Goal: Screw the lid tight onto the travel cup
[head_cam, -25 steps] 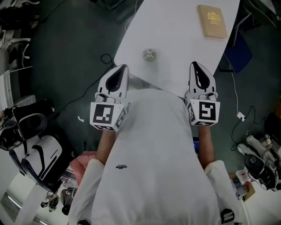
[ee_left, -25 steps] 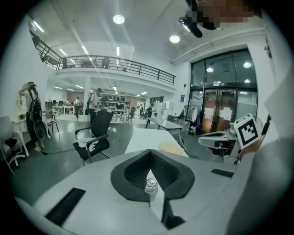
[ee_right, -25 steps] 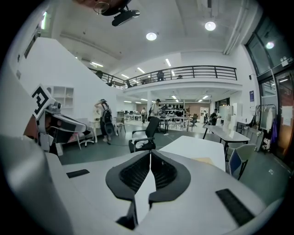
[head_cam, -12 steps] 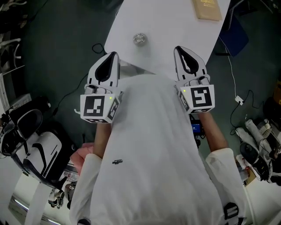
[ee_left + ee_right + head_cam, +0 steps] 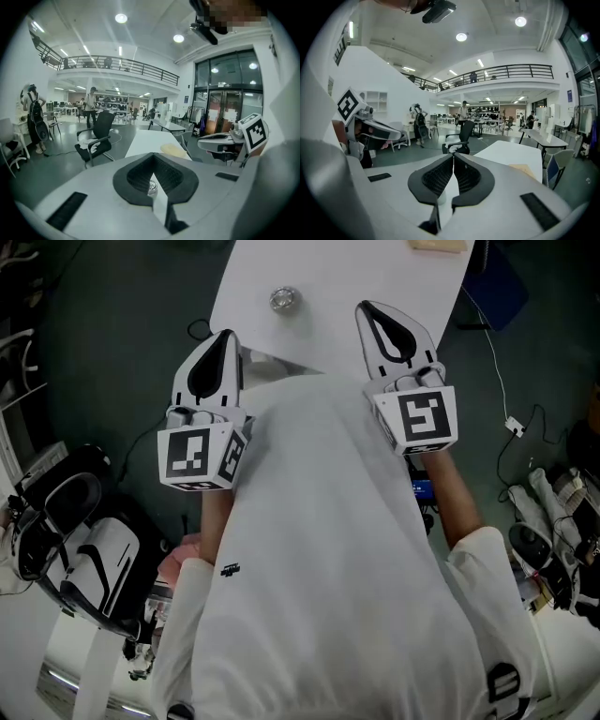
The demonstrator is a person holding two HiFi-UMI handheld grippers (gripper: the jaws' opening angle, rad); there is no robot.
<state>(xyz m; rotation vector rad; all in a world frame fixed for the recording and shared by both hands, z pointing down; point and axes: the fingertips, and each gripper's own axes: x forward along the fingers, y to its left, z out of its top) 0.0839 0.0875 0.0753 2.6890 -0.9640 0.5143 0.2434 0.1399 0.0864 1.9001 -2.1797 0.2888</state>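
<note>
A small round silvery thing, the travel cup or its lid seen from above, stands alone on the white table. It also shows through the gap behind the left jaws. My left gripper is shut and empty, short of the table's near edge and left of the cup. My right gripper is shut and empty too, its tip over the table's near edge, right of the cup. Both jaw pairs meet with nothing between them.
A tan book lies at the far end of the table, also seen as a tan book. An office chair stands left of the table, cables trail on the dark floor, and equipment sits by my left side.
The table and cup have slid up in the head view as it tilted. The right gripper has edged forward over the table's near edge. Both grippers stay shut.
</note>
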